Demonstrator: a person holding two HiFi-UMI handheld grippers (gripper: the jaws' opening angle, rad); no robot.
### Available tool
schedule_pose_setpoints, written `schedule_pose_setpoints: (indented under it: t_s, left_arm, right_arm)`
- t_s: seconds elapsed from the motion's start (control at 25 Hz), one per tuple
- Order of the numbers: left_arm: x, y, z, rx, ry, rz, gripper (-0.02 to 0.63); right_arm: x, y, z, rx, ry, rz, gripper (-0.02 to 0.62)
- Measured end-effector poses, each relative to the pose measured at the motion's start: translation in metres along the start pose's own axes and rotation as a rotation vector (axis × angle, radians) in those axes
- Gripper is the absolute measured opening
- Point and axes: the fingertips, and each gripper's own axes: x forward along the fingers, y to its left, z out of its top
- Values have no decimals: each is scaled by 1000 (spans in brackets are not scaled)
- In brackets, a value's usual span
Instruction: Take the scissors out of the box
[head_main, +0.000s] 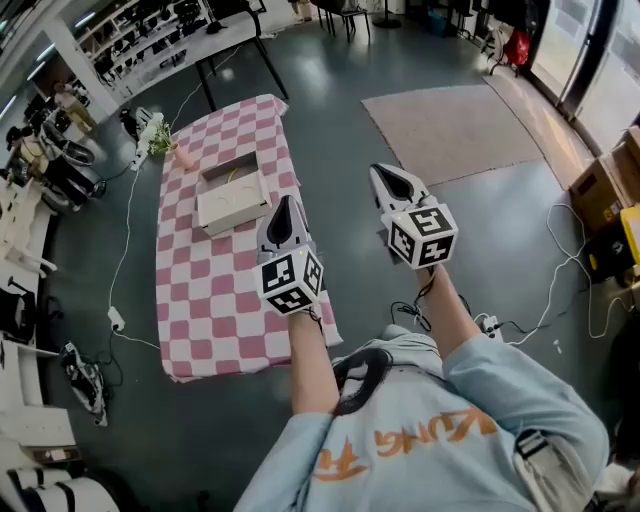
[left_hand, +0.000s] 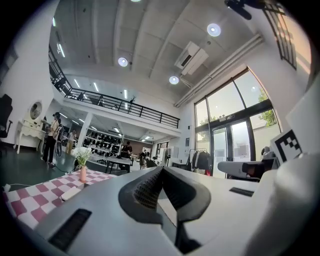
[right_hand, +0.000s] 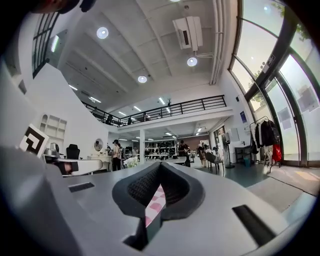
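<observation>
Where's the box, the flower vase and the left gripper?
box (head_main: 236, 208), head view, on its pale near part.
flower vase (head_main: 184, 157), head view, on the pink vase body.
left gripper (head_main: 286, 203), head view, at the tips of its jaws.

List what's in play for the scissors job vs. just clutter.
In play:
box on the checked table
left gripper and right gripper, both shut and empty
scissors: not visible from here

Lying about:
flower vase
rug
cardboard cartons
</observation>
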Motion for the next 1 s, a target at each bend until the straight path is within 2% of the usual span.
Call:
schedule_pose_setpoints:
  t_s: [0.24,0.64,1.0]
  left_arm:
    - [-12,9,1,-25,-16,22,20]
    - [-23,31,4,-18,-11,69,20]
    - [-9,23,13,-40,-41,40,20]
  right_arm:
    - [-4,9,-4,-13,9,8,-3]
    - [-1,21,0,-7,-8,15,-3]
    - [-3,8,17,-60,-18,-10,-3]
